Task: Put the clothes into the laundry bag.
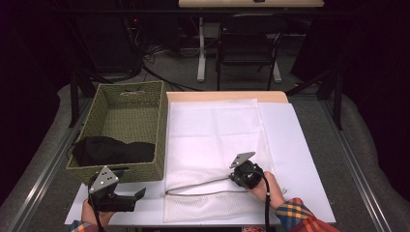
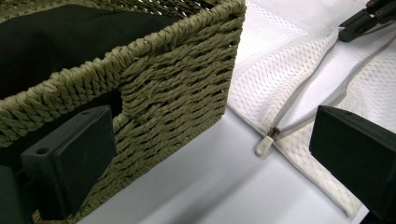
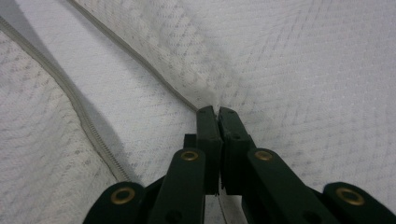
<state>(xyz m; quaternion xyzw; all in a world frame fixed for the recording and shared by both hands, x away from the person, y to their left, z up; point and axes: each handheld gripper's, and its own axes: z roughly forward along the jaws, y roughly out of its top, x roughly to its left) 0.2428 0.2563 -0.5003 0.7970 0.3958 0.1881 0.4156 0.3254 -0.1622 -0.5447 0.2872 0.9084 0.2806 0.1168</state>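
From the high view, one white mesh laundry bag (image 1: 212, 145) lies flat on the worktop (image 1: 300, 145), with its zip already open along the near edge, the grey zip line running from about 9 o'clock of the right tool (image 1: 240, 173) toward the bag's near left corner. One woven basket (image 1: 126, 128) stands at 9 o'clock of the bag, touching its left edge, and holds one dark garment (image 1: 113, 151) in its near half. The left tool (image 1: 138, 195) hovers at 6 o'clock of the basket, over the worktop. Judging from this, the bag is opened and being held ready, while the garment has yet to be lifted out and put inside. In the left gripper view, the left tool's jaws stand wide apart with nothing between them; the basket corner lies at 10 o'clock, and one zip pull (image 2: 265, 143) rests at the end of the zip, just beside the basket's base. In the right gripper view, the right tool's jaws are pressed together on the bag's upper mesh layer at the zip edge (image 3: 140, 58), lifting it slightly off the lower layer.
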